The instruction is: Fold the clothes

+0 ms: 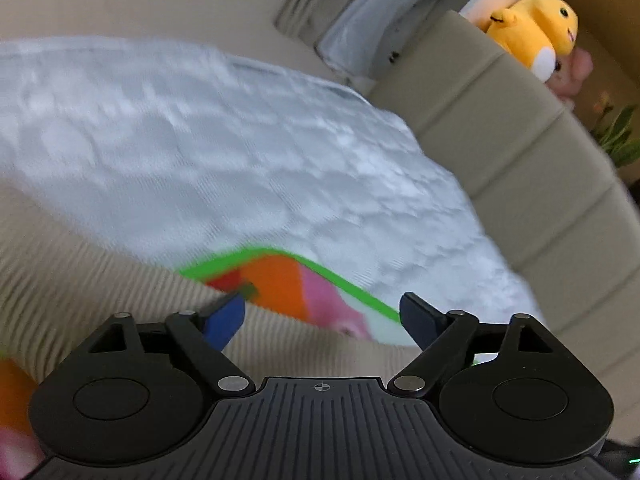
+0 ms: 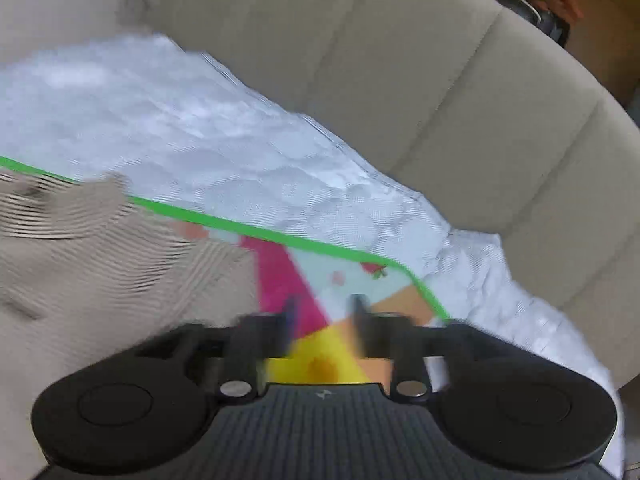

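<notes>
While unlabelled, beige ribbed garment (image 1: pixel 100 264) overlaps colourful mat (image 2: pixel 332 276).

The garment (image 1: pixel 100 280) is a pale beige with fine ribbed stripes, lying on a mat (image 2: pixel 320 280) edged in bright green and patched with pink, orange, yellow and pale mint. Under it spreads a white cover (image 1: pixel 240 160) with a puckered, quilted look, against a plain beige headboard (image 2: pixel 440 100). A yellow plush toy (image 1: pixel 536 32) with a white patch sits behind.
</notes>
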### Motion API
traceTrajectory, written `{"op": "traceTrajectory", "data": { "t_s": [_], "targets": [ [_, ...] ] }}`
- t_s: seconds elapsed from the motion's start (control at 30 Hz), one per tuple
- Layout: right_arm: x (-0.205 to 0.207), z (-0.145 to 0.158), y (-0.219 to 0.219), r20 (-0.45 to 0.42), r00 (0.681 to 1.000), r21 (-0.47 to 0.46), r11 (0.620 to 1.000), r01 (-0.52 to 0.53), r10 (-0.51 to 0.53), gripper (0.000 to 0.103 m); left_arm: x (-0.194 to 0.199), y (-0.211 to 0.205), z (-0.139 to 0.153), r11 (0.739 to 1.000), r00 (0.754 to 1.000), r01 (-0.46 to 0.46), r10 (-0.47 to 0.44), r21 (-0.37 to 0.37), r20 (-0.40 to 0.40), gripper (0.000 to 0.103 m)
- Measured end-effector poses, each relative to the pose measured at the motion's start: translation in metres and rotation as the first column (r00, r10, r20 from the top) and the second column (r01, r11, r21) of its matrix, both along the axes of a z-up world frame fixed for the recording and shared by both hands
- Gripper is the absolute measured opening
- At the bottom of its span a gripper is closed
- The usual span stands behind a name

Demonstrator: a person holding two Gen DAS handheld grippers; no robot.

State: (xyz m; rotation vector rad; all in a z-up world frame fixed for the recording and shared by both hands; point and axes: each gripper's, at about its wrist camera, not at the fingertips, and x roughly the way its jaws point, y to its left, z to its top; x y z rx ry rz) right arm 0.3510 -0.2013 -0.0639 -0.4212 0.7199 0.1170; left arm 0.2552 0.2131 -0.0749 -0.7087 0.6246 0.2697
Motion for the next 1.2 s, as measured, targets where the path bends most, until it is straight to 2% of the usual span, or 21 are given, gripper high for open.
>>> {"op": "traceTrajectory", "data": {
  "t_s": [0.07,0.13,0.23,0.3,0.33,0.37,0.47,0.5,0.53,0.63,0.73,0.83,0.9,0.97,1.07,1.2],
  "targets": [
    [-0.038,0.016,0.001,-0.045,0.996,0.031,0.996,-0.081,0.083,0.079,-0.001,0.004,0.0,0.999,1.0,-0.021,0.022,0.028,-0.014,0.09],
    [-0.075,0.021,0.011,-0.111,0.979,0.032,0.985,-0.17,0.173,0.079,-0.004,0.007,0.002,0.999,1.0,-0.029,0.028,-0.017,-0.009,0.092],
    [-0.132,0.02,0.035,-0.206,0.928,0.012,0.949,-0.315,0.311,0.079,-0.007,0.005,0.006,0.997,1.0,0.0,0.001,-0.078,0.006,0.095],
    [-0.163,0.009,0.053,-0.264,0.884,-0.026,0.913,-0.406,0.386,0.078,-0.008,0.0,0.008,0.993,1.0,0.028,-0.027,-0.114,0.009,0.095],
    [-0.175,0.002,0.062,-0.274,0.871,-0.072,0.895,-0.44,0.407,0.077,-0.008,-0.002,0.009,0.991,0.999,0.041,-0.04,-0.127,0.01,0.095],
    [-0.185,-0.008,0.069,-0.276,0.867,-0.134,0.877,-0.462,0.414,0.073,-0.01,-0.005,0.011,0.991,0.999,0.048,-0.047,-0.127,0.011,0.095],
    [-0.195,-0.029,0.072,-0.292,0.865,-0.228,0.849,-0.477,0.408,0.046,-0.024,-0.009,0.021,0.991,0.998,0.058,-0.057,-0.119,0.01,0.096],
    [-0.193,-0.027,0.072,-0.281,0.875,-0.246,0.852,-0.463,0.394,0.019,-0.03,-0.009,0.023,0.991,0.998,0.059,-0.058,-0.124,0.006,0.096],
    [-0.187,-0.019,0.072,-0.26,0.89,-0.259,0.86,-0.439,0.376,0.009,-0.035,-0.008,0.024,0.989,0.998,0.057,-0.058,-0.138,-0.006,0.096],
    [-0.167,0.011,0.069,-0.174,0.935,-0.291,0.891,-0.348,0.309,0.01,-0.05,-0.002,0.027,0.981,0.997,0.032,-0.046,-0.19,-0.068,0.096],
    [-0.127,0.079,0.062,0.002,0.981,-0.266,0.946,-0.185,0.193,0.01,-0.063,0.007,0.029,0.973,0.996,-0.011,-0.012,-0.232,-0.094,0.096],
    [-0.097,0.146,0.062,0.127,0.988,-0.141,0.987,-0.073,0.091,0.01,-0.075,0.013,0.033,0.97,0.994,-0.065,0.042,-0.234,-0.1,0.096],
    [-0.089,0.171,0.071,0.16,0.985,-0.066,0.996,-0.059,0.068,0.01,-0.078,0.016,0.03,0.964,0.992,-0.084,0.057,-0.251,-0.113,0.097],
    [-0.09,0.186,0.085,0.166,0.984,0.002,0.998,-0.07,0.068,0.01,-0.079,0.022,0.025,0.957,0.991,-0.086,0.053,-0.276,-0.124,0.097],
    [-0.089,0.185,0.111,0.131,0.987,0.082,0.991,-0.105,0.094,0.008,-0.079,0.035,0.011,0.934,0.984,-0.119,0.065,-0.337,-0.166,0.097],
    [-0.07,0.164,0.148,0.071,0.986,0.118,0.981,-0.157,0.149,0.006,-0.08,0.044,0.004,0.908,0.986,-0.114,0.055,-0.404,-0.155,0.097]
  ]
}}
